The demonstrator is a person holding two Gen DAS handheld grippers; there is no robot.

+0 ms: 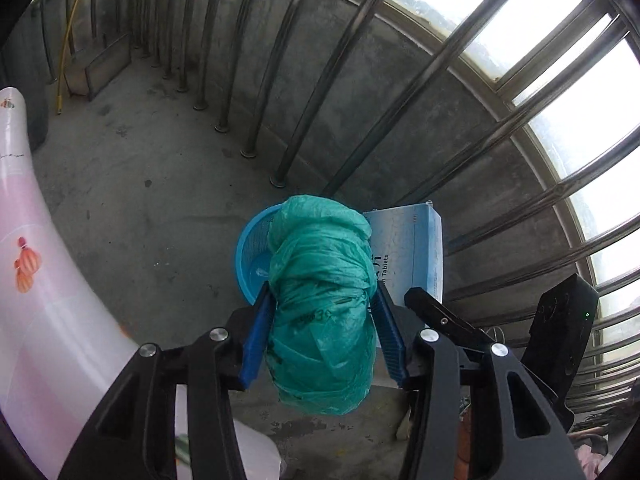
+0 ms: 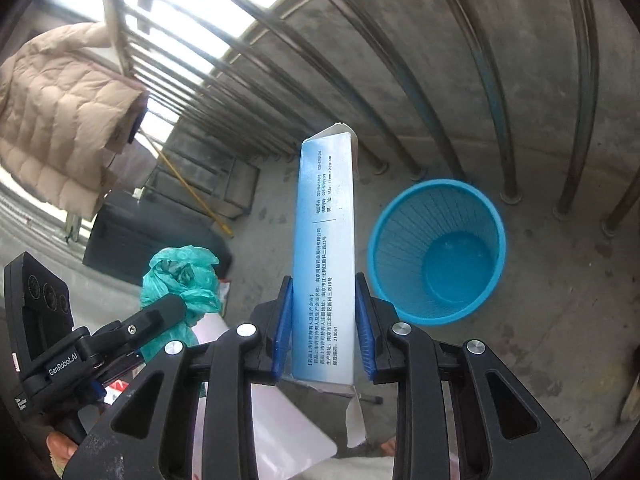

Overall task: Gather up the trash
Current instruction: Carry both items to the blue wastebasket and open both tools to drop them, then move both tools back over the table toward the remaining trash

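A crumpled green plastic bag [image 1: 320, 312] is clamped between the blue pads of my left gripper [image 1: 323, 288], which is shut on it. Behind and below the bag stands a round blue wastebasket [image 1: 254, 256] on the concrete floor, half hidden by it. My right gripper [image 2: 323, 278] is shut on a tall blue-and-white tablet box [image 2: 326, 248], held upright. In the right wrist view the wastebasket [image 2: 436, 252] is just right of the box, open-topped, with nothing visible inside. The green bag [image 2: 180, 280] hangs to the left. The box [image 1: 408, 252] also shows beside the bag in the left wrist view.
Steel railing bars [image 1: 288, 92] stand along a concrete wall right behind the basket. A pink-and-white patterned sheet [image 1: 28, 248] curves along the left. A beige padded jacket [image 2: 60, 120] hangs on a rail, with a dark box [image 2: 148, 240] and a yellow stick [image 2: 188, 184] below.
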